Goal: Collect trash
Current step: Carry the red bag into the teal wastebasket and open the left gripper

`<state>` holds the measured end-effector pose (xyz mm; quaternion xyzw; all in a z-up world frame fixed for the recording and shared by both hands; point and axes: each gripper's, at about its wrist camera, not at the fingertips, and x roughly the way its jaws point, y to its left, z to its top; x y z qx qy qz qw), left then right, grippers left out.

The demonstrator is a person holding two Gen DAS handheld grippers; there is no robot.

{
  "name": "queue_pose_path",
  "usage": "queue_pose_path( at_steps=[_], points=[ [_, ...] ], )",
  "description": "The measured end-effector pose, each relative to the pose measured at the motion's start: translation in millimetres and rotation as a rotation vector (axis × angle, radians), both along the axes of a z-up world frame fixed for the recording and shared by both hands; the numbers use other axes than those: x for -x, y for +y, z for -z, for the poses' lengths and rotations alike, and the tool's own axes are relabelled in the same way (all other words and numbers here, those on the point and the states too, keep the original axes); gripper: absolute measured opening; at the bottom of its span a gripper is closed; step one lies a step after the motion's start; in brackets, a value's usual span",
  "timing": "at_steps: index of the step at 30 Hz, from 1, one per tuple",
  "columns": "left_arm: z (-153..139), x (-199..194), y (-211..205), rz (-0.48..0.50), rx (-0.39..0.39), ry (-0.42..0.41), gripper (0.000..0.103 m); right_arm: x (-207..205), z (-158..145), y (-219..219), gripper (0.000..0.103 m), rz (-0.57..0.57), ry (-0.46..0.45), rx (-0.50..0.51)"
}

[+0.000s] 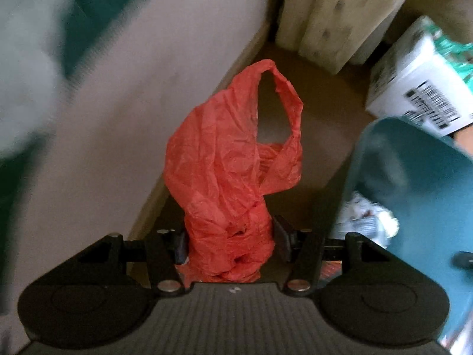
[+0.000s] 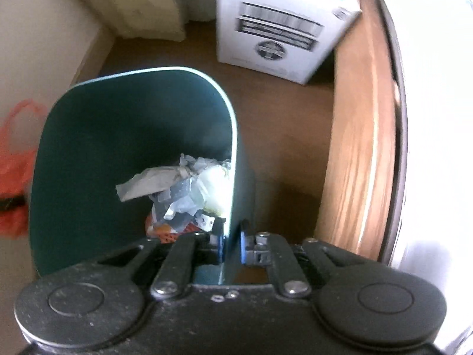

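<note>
Trash time by the wall

The left gripper squeezes 1 red bag; the right gripper pinches the green bin wall, paper trash inside.

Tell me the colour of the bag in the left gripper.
Red-orange; the bag shows best in the left wrist view, clamped in the left gripper.
</note>
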<state>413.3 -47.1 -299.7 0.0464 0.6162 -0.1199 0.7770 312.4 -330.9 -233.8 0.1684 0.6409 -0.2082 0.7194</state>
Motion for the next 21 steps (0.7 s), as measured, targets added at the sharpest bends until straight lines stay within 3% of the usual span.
queue_pose_path(
  at_steps=[4, 9, 13, 19, 21],
  points=[
    [-63.2, 16.2, -0.4, 0.046, 0.012, -0.054, 0.055, 4.0, -1.1, -2.0, 0.01, 0.054, -0.003, -0.031],
    [-100.8, 33.9, -35.0, 0.14, 0.061, 0.049, 0.055, -4.0, -2.8, -7.2, 0.013, 0.028, 0.014, -0.081],
    [-91.2, 45.6, -71.5, 0.156, 0.049, 0.127, 0.055, -13.4, -8.8, -2.2, 0.015, -0.017, 0.032, -0.116],
    [-45.8, 35.9, -102.7, 0.198, 0.009, 0.244, 0.055, -24.0, -8.5, 9.7, 0.015, -0.077, 0.039, -0.135],
    [-28.7, 31.1, -107.2, 0.22, 0.022, 0.323, 0.055, -26.1, -9.2, 11.7, 0.015, -0.07, 0.036, -0.143]
  ],
)
